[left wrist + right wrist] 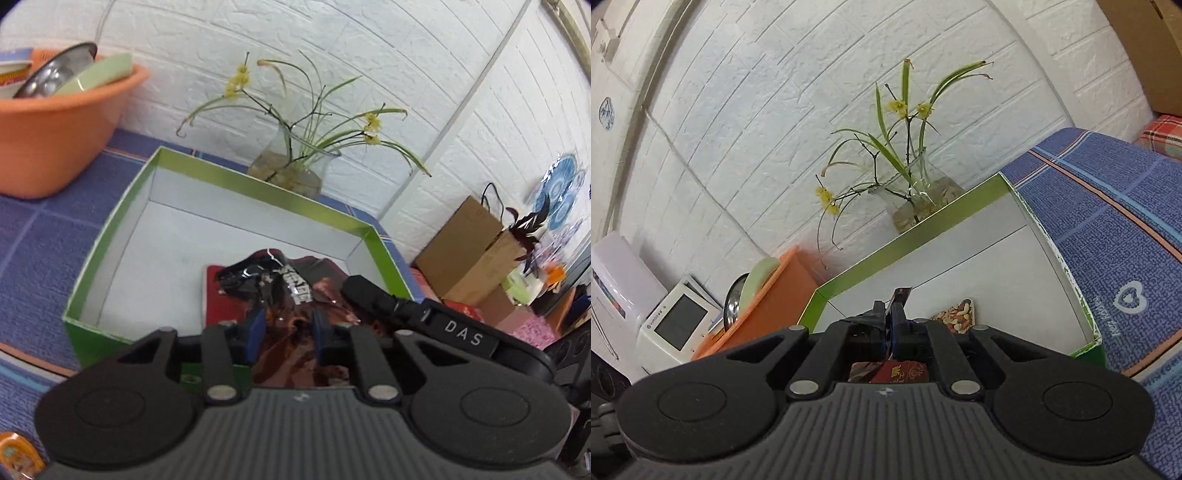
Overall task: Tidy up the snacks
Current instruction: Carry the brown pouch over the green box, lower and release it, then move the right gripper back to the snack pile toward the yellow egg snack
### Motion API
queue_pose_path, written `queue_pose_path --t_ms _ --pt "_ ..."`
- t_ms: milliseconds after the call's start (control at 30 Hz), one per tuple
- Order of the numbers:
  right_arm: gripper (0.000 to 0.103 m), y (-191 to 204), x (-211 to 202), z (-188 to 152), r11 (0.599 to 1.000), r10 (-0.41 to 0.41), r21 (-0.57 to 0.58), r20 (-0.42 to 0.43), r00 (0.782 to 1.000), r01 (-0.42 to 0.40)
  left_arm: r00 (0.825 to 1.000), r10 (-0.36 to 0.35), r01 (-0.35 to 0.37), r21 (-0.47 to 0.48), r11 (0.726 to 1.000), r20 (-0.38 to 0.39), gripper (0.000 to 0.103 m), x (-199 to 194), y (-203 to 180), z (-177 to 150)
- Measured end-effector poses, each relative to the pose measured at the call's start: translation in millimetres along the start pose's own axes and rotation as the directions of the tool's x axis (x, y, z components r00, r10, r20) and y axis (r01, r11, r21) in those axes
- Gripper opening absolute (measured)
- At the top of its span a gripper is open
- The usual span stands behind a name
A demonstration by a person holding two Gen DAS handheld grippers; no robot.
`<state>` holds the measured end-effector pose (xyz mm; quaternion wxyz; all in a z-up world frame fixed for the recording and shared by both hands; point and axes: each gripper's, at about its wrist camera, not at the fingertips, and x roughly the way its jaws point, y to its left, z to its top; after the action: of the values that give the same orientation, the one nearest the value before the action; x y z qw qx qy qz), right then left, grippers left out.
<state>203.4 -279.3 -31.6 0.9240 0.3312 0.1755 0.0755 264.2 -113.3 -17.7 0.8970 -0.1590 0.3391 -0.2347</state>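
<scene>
A green box [258, 181] with a white inside stands on the blue cloth. Low over its near right corner is my left gripper [287, 332]. Its blue pads stand slightly apart, with a crumpled black and brown snack packet [273, 280] between them. The packet lies partly over a red packet [214, 291] on the box floor. My right gripper [356, 288] reaches in from the right, its tip over the brown foil. In the right wrist view my right gripper [889, 321] is shut on the thin edge of a dark red packet [902, 294] above the box [905, 236]. A nut packet [955, 317] lies inside.
An orange basin [55, 147] of dishes stands left of the box, and a glass vase [291, 173] with flowers stands behind it by the white wall. A cardboard box [469, 251] sits off the table's right. An orange packet [14, 458] lies near left. A white screen device [676, 325] is beyond the basin.
</scene>
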Motion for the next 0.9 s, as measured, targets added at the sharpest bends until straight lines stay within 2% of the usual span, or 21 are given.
queue_pose_path --t_ms 100,167,300,400,467,500,567,600,633,733,800,867,900 --pt "0.008 1.5 1.3 1.2 1.0 0.004 -0.019 0.003 1.0 -0.004 0.998 0.05 -0.052 0.089 0.995 0.023 0.007 -4.7 -12.3 0.1" --pt "0.007 4.4 0.6 1.7 1.0 0.0 -0.02 0.017 1.0 0.001 0.998 0.058 -0.061 0.107 0.992 0.027 0.005 -4.9 -14.9 2.6" --pt "0.006 11.6 -2.7 3.2 1.0 -0.014 -0.022 0.097 0.995 0.016 0.996 0.068 -0.077 0.161 0.984 0.061 0.006 -11.2 -19.3 -0.4" --pt "0.006 8.6 -6.2 2.5 0.999 -0.047 -0.004 0.155 0.987 0.048 0.992 0.1 -0.114 0.186 0.976 0.081 0.005 -17.9 -20.6 -4.9" --pt "0.006 2.2 -5.6 3.8 0.999 -0.049 -0.001 0.159 0.986 0.05 0.987 0.118 -0.136 0.191 0.972 0.107 0.005 -24.1 -17.3 -6.1" --pt "0.016 -1.2 -4.2 4.4 0.999 -0.047 0.005 0.147 0.988 0.047 0.985 0.134 -0.154 0.188 0.97 0.112 0.005 -25.7 -15.4 -6.2" --pt "0.047 -5.2 -1.4 4.7 0.999 -0.048 0.014 0.116 0.992 0.046 0.979 0.162 -0.183 0.185 0.965 0.123 0.006 -28.7 -12.4 -5.7" --pt "0.079 -4.5 -1.6 4.8 0.999 -0.054 0.013 0.104 0.993 0.053 0.976 0.175 -0.197 0.184 0.963 0.131 0.006 -31.1 -11.1 -5.8" --pt "0.103 -0.7 -5.1 5.1 0.999 -0.043 -0.015 0.11 0.993 0.045 0.972 0.188 -0.212 0.184 0.96 0.143 0.009 -34.4 -10.1 -6.2" --pt "0.103 15.1 -19.2 10.2 0.994 -0.04 -0.096 0.099 0.994 0.049 0.962 0.212 -0.243 0.186 0.952 0.172 0.045 -53.6 -5.7 -9.0" --pt "0.103 24.1 -35.1 12.2 0.986 -0.026 -0.162 0.077 0.997 0.038 0.952 0.226 -0.267 0.192 0.944 0.208 0.045 -76.5 -2.0 -14.3" --pt "0.103 32.5 -57.5 9.9 0.971 0.005 -0.238 0.04 0.999 0.004 0.941 0.249 -0.295 0.196 0.935 0.229 0.054 -102.2 4.1 -21.3" --pt "0.103 36.9 -69.8 6.4 0.959 0.011 -0.282 0.021 1.0 -0.004 0.93 0.27 -0.322 0.198 0.926 0.248 0.054 -118.4 8.9 -28.7"
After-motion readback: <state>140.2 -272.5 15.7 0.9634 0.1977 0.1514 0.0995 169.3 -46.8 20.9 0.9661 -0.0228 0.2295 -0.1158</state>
